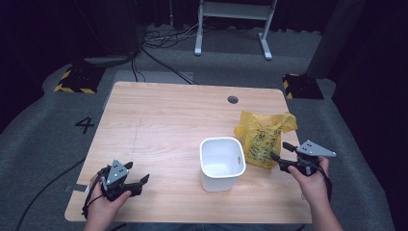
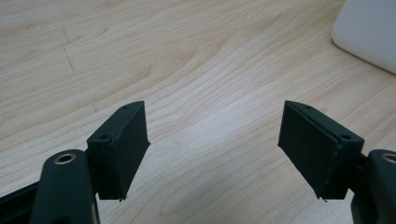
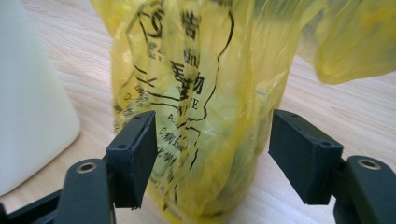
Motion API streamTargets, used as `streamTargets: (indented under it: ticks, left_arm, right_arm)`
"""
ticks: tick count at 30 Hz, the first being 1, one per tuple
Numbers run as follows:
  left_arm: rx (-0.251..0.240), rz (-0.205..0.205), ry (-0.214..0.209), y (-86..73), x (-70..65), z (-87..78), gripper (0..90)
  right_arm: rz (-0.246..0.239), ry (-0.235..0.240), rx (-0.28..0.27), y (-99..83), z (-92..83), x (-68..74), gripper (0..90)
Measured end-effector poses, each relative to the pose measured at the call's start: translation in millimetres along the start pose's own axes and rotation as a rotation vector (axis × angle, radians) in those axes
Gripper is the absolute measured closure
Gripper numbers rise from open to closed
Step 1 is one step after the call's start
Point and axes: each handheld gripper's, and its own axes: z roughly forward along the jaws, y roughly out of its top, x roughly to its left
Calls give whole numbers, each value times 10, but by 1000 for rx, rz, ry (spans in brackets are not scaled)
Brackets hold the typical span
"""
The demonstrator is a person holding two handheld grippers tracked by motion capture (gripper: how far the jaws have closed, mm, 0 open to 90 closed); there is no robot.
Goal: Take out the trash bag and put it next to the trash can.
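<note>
Yellow bag (image 1: pixel 262 139) sits on the table (image 1: pixel 159 120), right side, just beside the white bin (image 1: pixel 222 162) and touching it or nearly so; can't tell which. Right gripper (image 1: pixel 279 151) is at the bag's near-right edge, jaws spread either side of the crumpled plastic w/ the pads off it, so nothing's clamped. Black print on the bag is creased, hard to read; whatever's inside stays hidden. Bag's top is cut off in the right gripper view. Left gripper (image 2: pixel 214 154) hovers over bare wood at the near-left, jaws wide apart, nothing between them.
</note>
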Motion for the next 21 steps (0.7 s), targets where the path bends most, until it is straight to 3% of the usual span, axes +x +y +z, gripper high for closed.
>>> streamTargets:
  ticks: [7, 12, 21]
  left_arm:
    - [-9, 27, -21, 117, -63, -177, 229]
    - [38, 83, -36, 116, -46, -326, 202]
    - [23, 38, -9, -26, 131, -464, 193]
  right_arm:
    - [-16, 29, -3, 114, -345, 54, 332]
    - [6, 42, 57, 79, -519, 75, 338]
    - [3, 45, 111, -116, -676, 52, 320]
